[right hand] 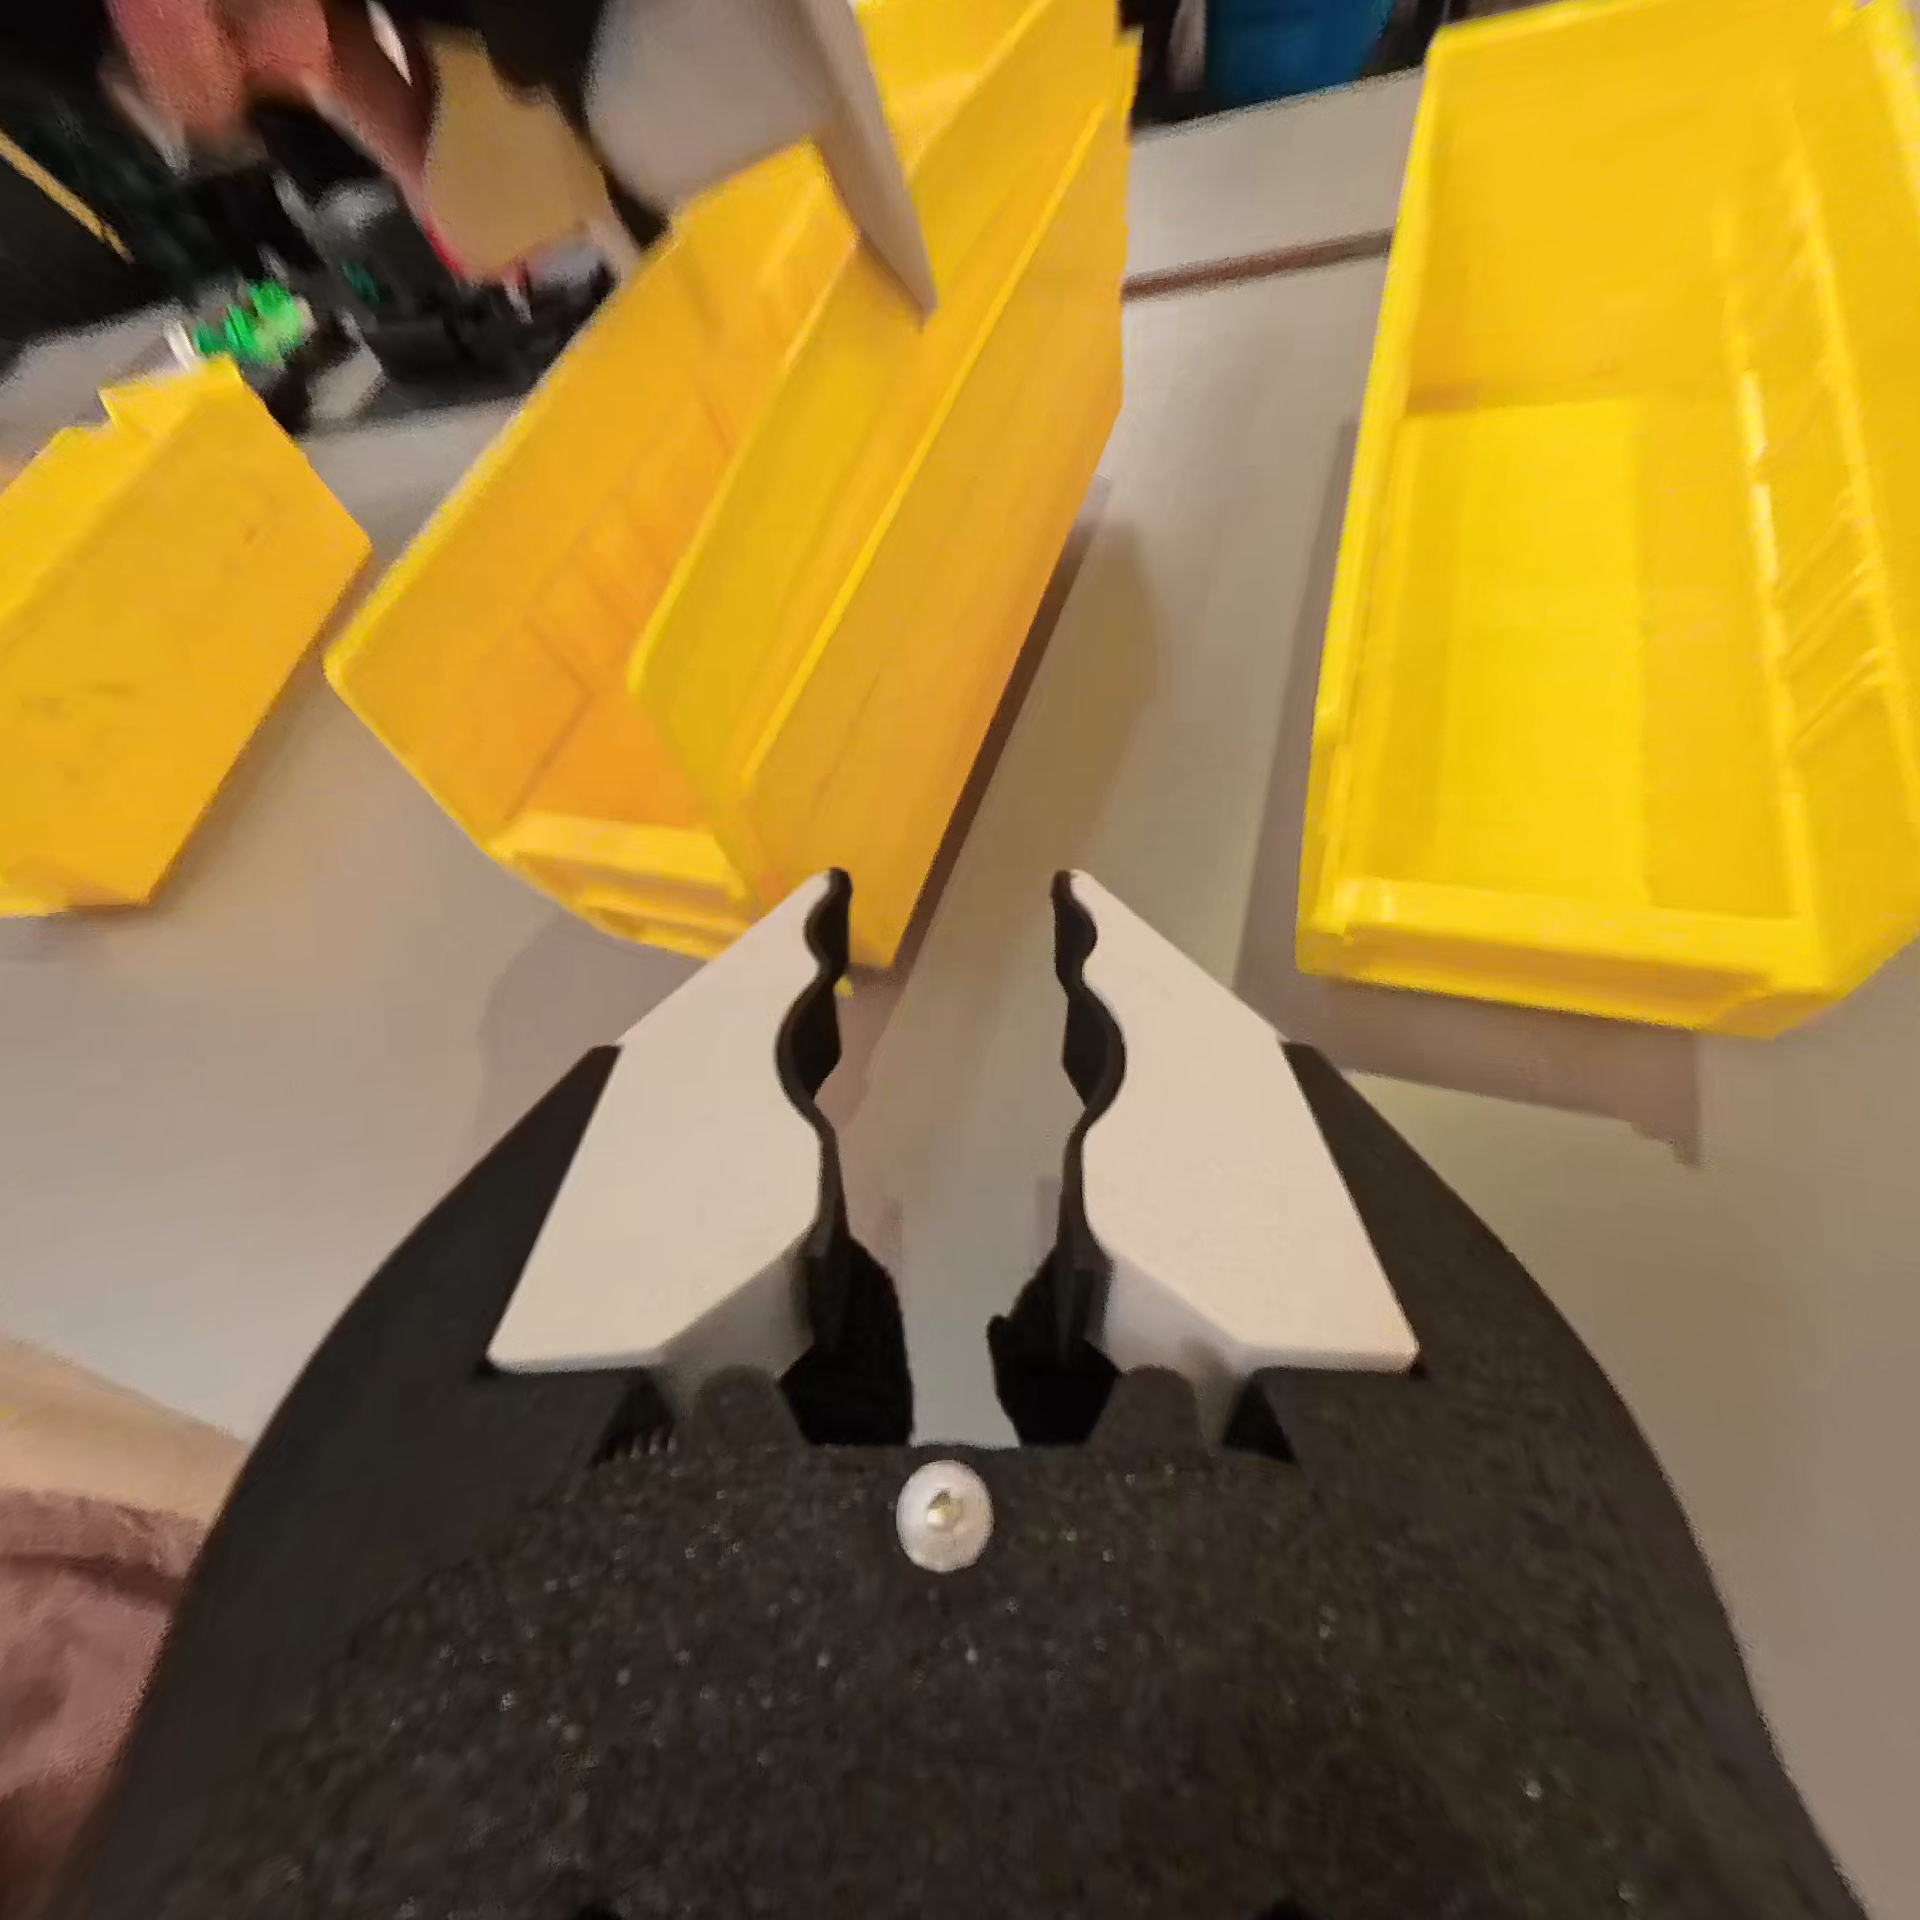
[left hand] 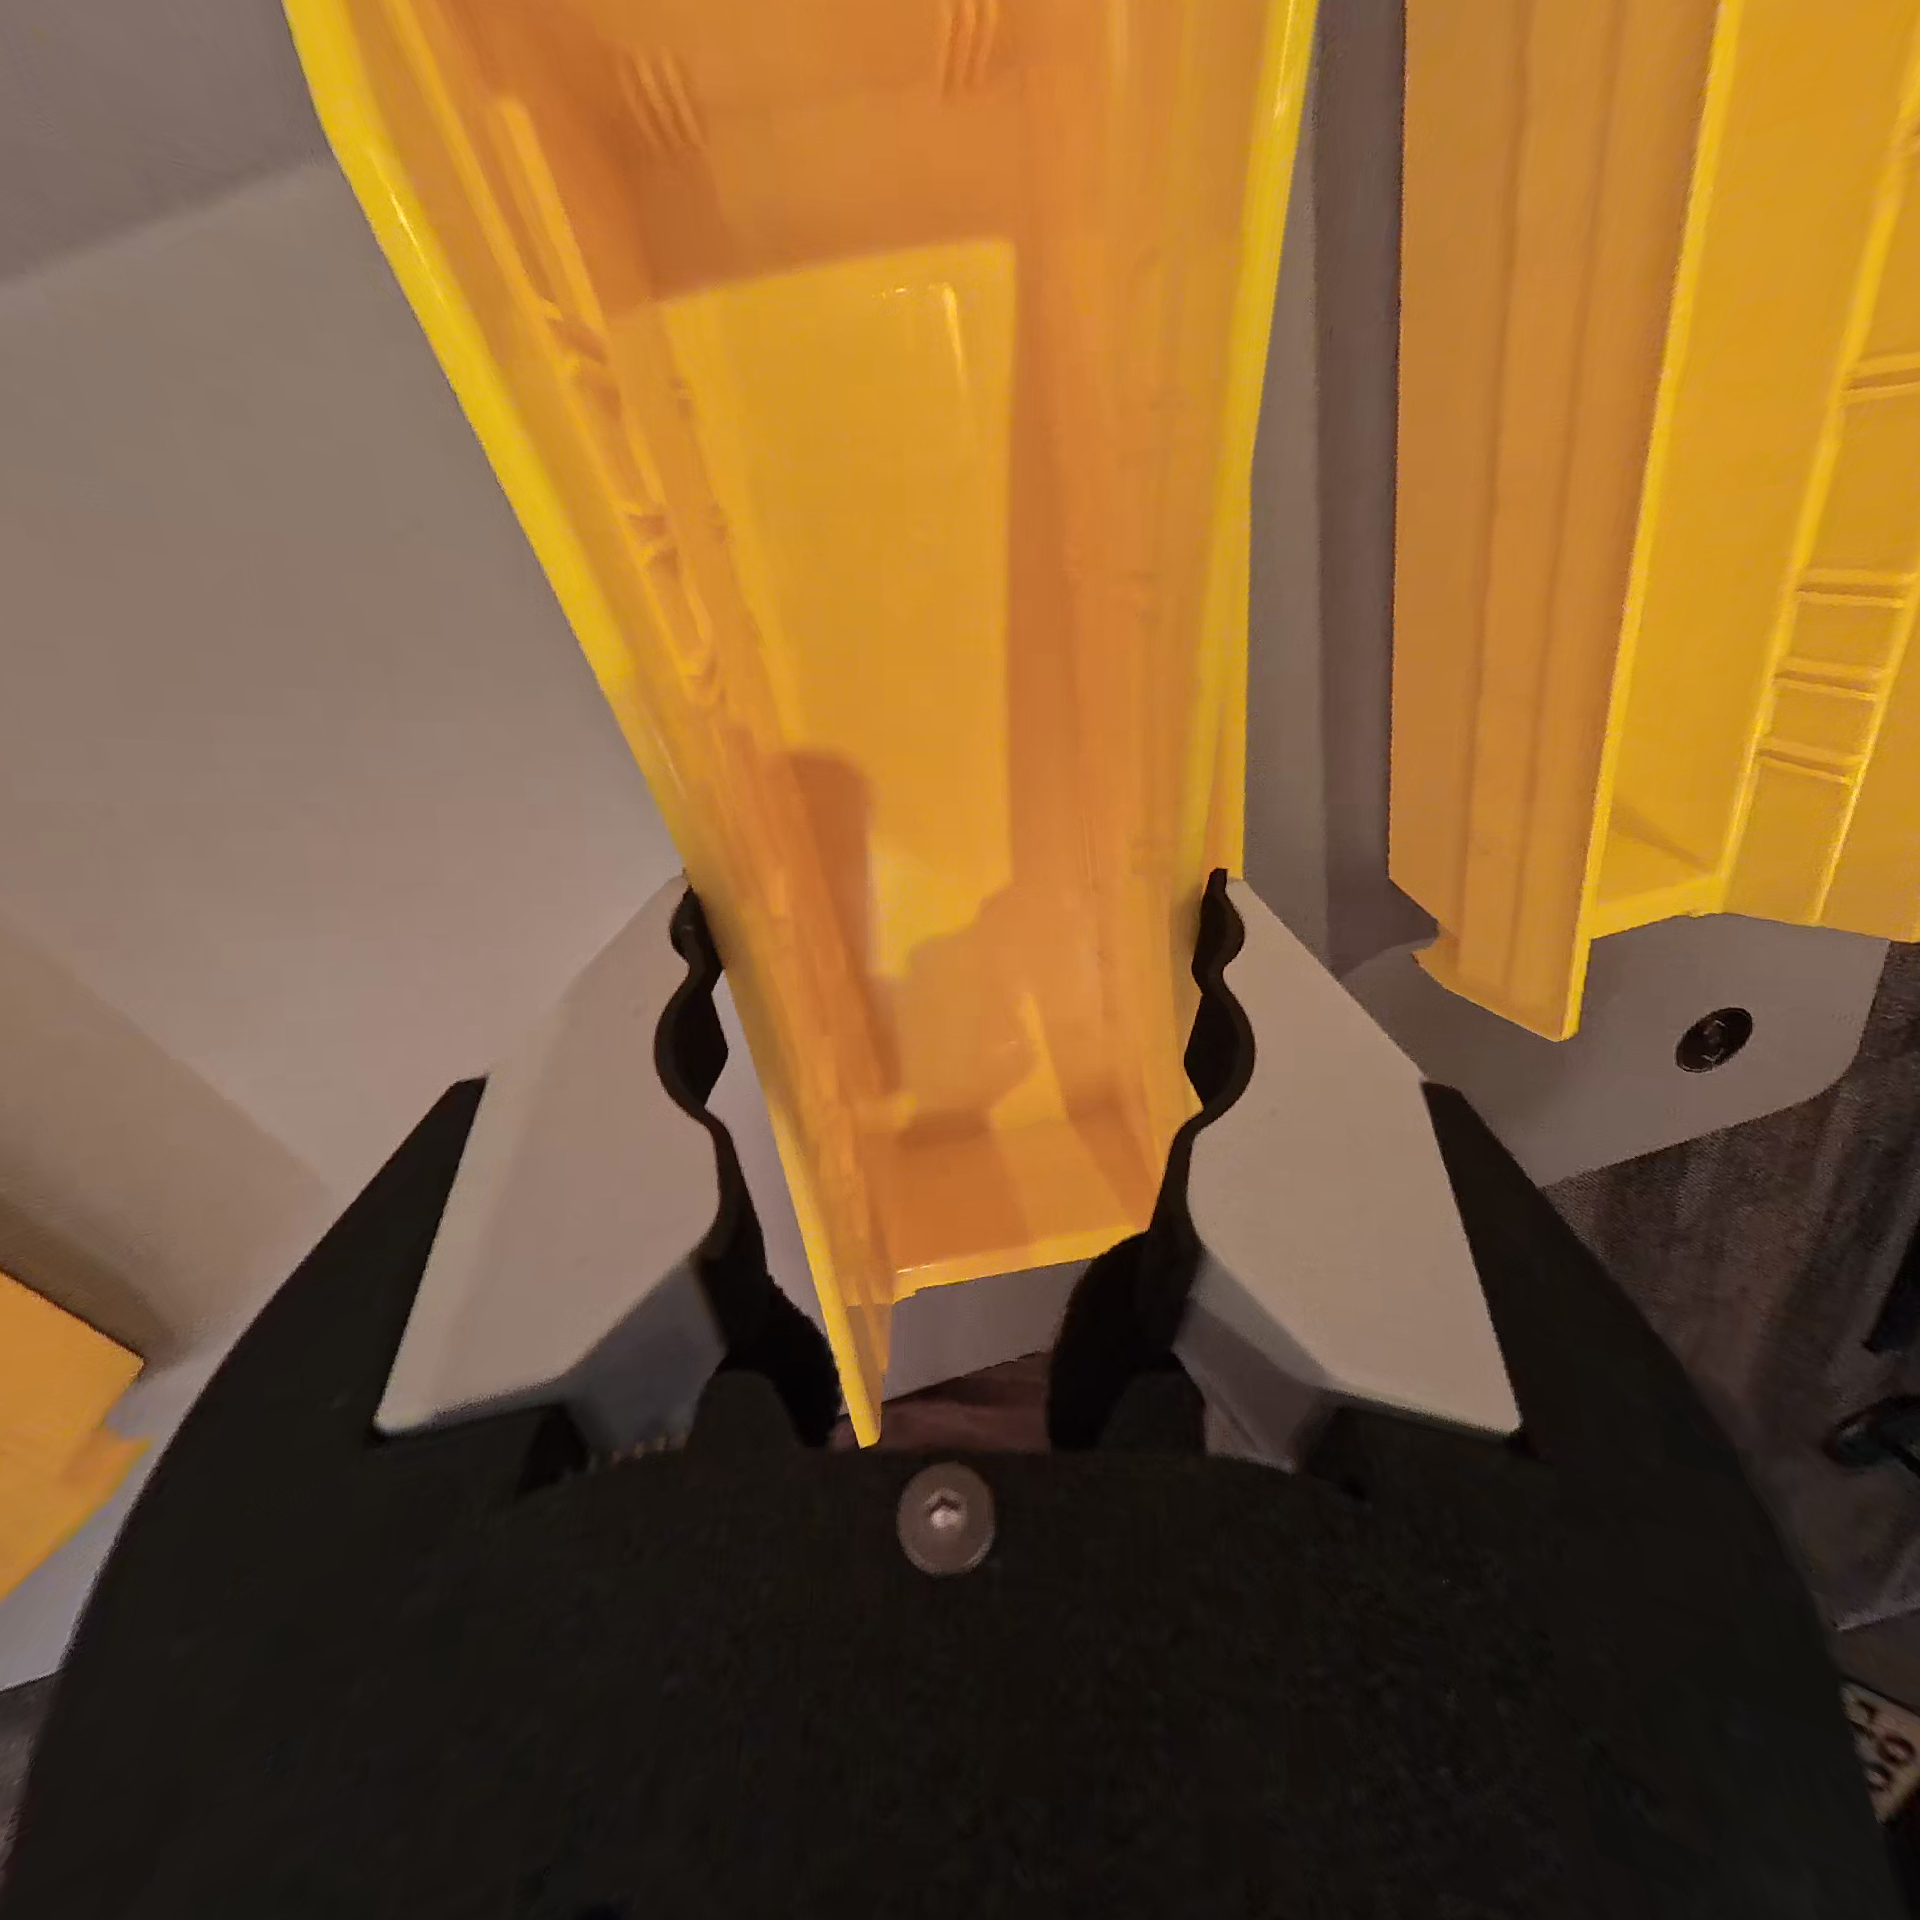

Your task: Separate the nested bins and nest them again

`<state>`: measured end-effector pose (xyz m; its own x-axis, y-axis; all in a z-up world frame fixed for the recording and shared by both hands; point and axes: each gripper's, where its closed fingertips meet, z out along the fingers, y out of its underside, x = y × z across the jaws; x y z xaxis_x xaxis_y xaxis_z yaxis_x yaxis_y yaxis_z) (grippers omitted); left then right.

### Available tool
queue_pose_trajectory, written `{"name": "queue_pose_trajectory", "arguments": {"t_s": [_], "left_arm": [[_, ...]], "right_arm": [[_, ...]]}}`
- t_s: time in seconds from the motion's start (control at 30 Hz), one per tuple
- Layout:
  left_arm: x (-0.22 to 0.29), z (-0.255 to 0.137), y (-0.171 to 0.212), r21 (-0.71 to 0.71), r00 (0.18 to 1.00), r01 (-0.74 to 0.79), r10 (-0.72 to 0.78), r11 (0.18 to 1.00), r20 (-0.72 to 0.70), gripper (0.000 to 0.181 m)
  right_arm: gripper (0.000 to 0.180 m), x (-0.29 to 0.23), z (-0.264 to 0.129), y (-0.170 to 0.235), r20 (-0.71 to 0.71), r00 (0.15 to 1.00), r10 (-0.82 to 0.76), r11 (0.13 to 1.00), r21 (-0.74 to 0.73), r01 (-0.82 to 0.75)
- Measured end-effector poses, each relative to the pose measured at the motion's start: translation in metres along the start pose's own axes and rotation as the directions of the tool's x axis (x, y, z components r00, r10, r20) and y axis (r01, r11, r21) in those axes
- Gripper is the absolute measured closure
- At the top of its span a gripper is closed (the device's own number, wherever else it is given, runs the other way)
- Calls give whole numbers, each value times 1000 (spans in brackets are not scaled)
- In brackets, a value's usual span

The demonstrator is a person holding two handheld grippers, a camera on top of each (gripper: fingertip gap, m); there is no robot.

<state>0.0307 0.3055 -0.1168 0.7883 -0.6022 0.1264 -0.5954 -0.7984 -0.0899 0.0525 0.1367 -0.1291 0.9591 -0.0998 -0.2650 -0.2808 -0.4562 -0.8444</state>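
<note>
Three yellow plastic bins lie on a grey table. My left gripper is shut across the width of the middle bin, one finger pressing on each long wall. In the right wrist view this middle bin is tilted up on one long side, with a left gripper finger on its upper wall. A long bin sits flat and open to the right; it also shows in the left wrist view. A short bin lies to the left. My right gripper is open and empty, just in front of the tilted bin.
The table's rounded corner with a screw is under the long bin's end. Beyond the table's far edge lies dark, blurred clutter. A corner of the short bin shows at the lower left of the left wrist view.
</note>
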Motion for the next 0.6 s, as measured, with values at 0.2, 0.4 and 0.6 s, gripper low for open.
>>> {"name": "queue_pose_trajectory", "arguments": {"t_s": [0.2, 0.4, 0.6], "left_arm": [[11, 11, 8, -10, 999, 6, -7, 1000, -35, 90], [16, 16, 14, -26, 1000, -27, 27, 999, -9, 91], [19, 7, 12, -28, 997, -65, 66, 997, 29, 92]], "right_arm": [[152, -21, 27, -17, 154, 967, 202, 975, 56, -213], [166, -19, 36, -5, 103, 985, 137, 990, 9, -139], [174, -23, 38, -4, 38, 998, 43, 999, -13, -42]]}}
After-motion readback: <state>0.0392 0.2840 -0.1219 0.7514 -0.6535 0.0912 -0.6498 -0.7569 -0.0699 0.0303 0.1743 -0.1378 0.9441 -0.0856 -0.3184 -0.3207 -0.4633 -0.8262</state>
